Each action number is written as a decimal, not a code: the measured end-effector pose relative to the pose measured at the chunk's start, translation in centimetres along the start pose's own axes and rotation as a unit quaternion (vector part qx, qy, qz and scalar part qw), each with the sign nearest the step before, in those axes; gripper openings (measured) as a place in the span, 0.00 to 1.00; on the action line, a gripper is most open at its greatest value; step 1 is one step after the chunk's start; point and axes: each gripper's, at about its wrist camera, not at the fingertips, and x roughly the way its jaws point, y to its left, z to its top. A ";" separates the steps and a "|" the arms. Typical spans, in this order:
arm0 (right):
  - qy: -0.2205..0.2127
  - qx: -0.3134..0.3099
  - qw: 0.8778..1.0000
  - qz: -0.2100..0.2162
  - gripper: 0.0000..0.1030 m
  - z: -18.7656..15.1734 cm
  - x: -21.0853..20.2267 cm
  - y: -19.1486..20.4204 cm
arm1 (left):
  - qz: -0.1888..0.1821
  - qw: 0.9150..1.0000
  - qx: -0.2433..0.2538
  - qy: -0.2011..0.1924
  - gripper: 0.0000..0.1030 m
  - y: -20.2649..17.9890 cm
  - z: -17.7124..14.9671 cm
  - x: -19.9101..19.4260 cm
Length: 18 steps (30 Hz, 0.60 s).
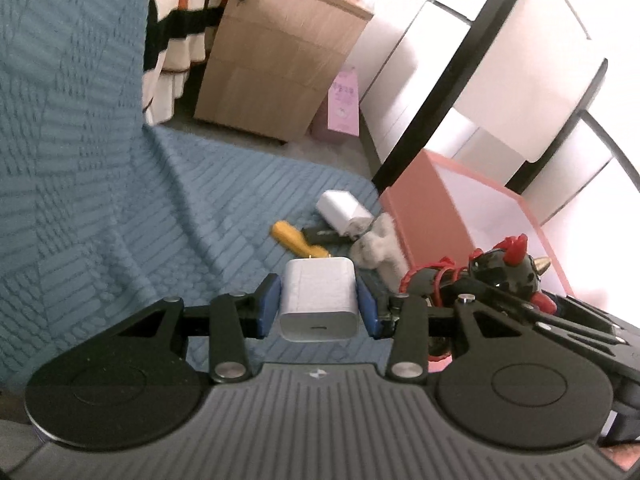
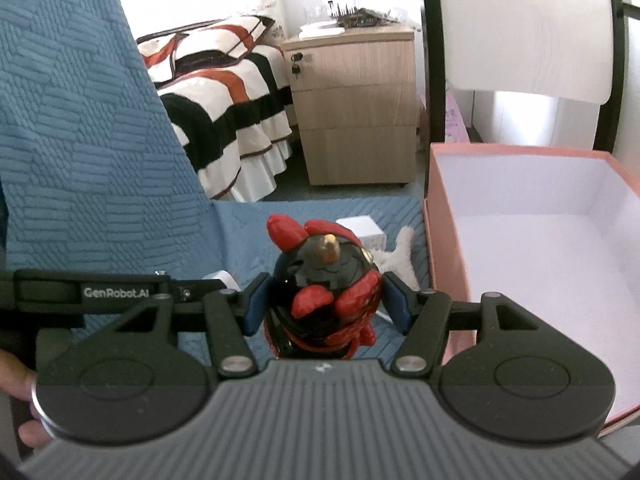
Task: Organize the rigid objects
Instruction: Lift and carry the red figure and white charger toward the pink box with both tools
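My left gripper (image 1: 319, 307) is about half open, blue pads pressed on the two flat sides of a white charger (image 1: 318, 303); port end faces me, prongs point away toward the pink box (image 1: 416, 216). It's hard plastic, light, smooth, so prob slippery; flat sides are the right place to pinch, w/ pads near the middle so it can't pivot. No give in it, so a moderate squeeze should do

My right gripper (image 2: 322, 306) is a bit wider, pads on either side of a black-and-red toy figure (image 2: 324, 296) w/ a gold horn on top. Looks rigid, glossy, lumpy. I'd guess heavier than the charger and maybe brittle at the thin red bits, so hold on the round body, not the crests or horn. Curved sides mean it could roll in the pads if I tilt fast

Relative to the pink box: both items are up off the blue quilt (image 1: 100, 200), charger well left of the box, toy just left of its near wall; box inside looks bare in right view. Left of the box on the quilt: second white charger (image 1: 342, 210), yellow tool (image 1: 294, 238), a dark item I can't ID, white plush (image 1: 380, 248) touching the box wall. Plush is soft, so prob not mine to sort

Wood cabinet (image 2: 356, 108) and striped bed (image 2: 224, 92) sit beyond the box
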 end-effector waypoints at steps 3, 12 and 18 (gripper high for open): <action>-0.008 0.001 1.000 0.004 0.61 0.8 -1.0 -0.3 | -0.006 1.000 0.004 -0.008 0.47 -1.2 0.7 -0.8; -0.036 -0.002 0.999 -0.001 0.61 3.7 -3.9 -2.2 | -0.017 0.999 0.009 -0.032 0.47 -5.4 2.9 -3.3; -0.059 -0.001 0.998 -0.009 0.61 5.6 -5.7 -3.9 | -0.023 0.998 0.022 -0.047 0.47 -8.8 4.6 -4.6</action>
